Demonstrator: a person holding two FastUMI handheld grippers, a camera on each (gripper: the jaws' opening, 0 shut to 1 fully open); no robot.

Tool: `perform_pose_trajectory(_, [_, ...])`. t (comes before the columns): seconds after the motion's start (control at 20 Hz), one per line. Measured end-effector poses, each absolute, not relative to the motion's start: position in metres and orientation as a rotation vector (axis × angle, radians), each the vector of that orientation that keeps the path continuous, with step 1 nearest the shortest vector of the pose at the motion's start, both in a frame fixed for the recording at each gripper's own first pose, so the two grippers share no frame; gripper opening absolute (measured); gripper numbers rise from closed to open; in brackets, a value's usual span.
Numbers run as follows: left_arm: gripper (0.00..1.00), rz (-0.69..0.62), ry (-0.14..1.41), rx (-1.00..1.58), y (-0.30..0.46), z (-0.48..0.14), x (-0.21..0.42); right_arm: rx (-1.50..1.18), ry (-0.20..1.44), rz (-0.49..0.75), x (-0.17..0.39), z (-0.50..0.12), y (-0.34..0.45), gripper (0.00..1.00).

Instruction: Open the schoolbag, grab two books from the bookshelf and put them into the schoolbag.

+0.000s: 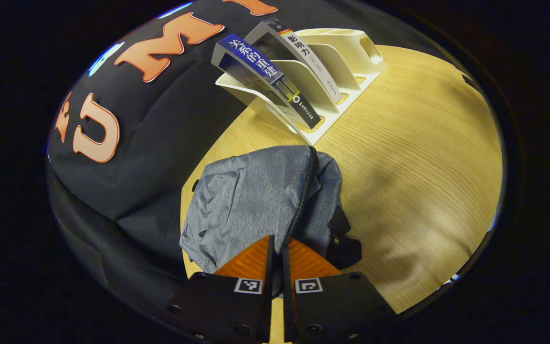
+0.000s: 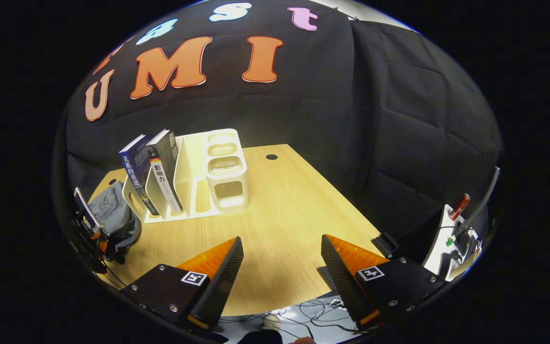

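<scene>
Here the left hand-held gripper [image 1: 277, 248] pinches the schoolbag's [image 1: 251, 200] zipper [image 1: 299, 205] on the counter [image 1: 413, 167], while the right hand-held gripper [image 2: 282, 260] hangs spread.

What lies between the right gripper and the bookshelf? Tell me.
Only bare wooden table: in the right gripper view, nothing sits between the open right gripper and the white bookshelf holding two books.

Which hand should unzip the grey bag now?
Left. Its tongs sit closed right at the grey fabric schoolbag's zipper, while the right tongs hang open over bare wooden table.
</scene>
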State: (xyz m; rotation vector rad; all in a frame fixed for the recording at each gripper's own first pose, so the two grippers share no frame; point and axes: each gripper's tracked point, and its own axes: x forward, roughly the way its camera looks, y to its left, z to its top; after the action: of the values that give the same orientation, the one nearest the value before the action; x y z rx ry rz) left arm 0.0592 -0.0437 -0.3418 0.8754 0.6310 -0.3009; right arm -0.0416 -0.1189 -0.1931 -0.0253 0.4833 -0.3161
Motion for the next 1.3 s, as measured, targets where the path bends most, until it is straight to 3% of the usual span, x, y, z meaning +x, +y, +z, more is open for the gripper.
perform_pose_trajectory(0.2, [0.03, -0.37, 0.688, 0.86, -0.043, -0.335, 0.061, 0.004, 0.475, -0.286, -0.03, -0.194, -0.097, 0.98])
perform_pose_trajectory(0.4, [0.02, -0.424, 0.74, 0.815, -0.037, -0.31, 0.064, 0.006, 0.465, -0.252, -0.016, -0.189, -0.081, 0.98])
perform_pose_trajectory(1.3, [0.01, -0.454, 0.649, 0.676, 0.041, -0.131, 0.151, 0.02, 0.44, -0.237, -0.01, -0.148, -0.029, 0.98])
